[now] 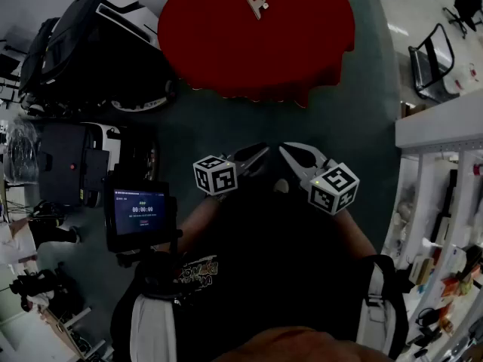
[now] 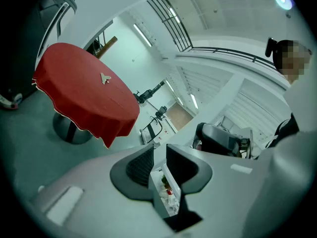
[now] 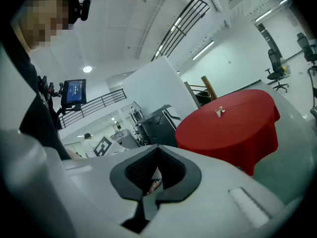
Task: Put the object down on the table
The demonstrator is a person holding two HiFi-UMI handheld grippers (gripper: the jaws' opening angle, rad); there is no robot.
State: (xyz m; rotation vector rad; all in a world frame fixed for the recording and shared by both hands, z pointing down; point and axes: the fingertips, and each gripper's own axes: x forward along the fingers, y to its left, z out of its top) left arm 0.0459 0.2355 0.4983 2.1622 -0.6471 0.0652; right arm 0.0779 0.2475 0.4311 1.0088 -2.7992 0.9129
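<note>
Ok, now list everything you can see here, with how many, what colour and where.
table: one, round, red cloth, ahead of the person
clip: one, pale, lying on the table
screen: one, black, lit, at the person's left
office chairs: at least two, black, upper right
shelving: white, cluttered, right edge
left gripper: one, grey with marker cube, jaws all but closed, empty
right gripper: one, grey with marker cube, jaws closed, empty
</note>
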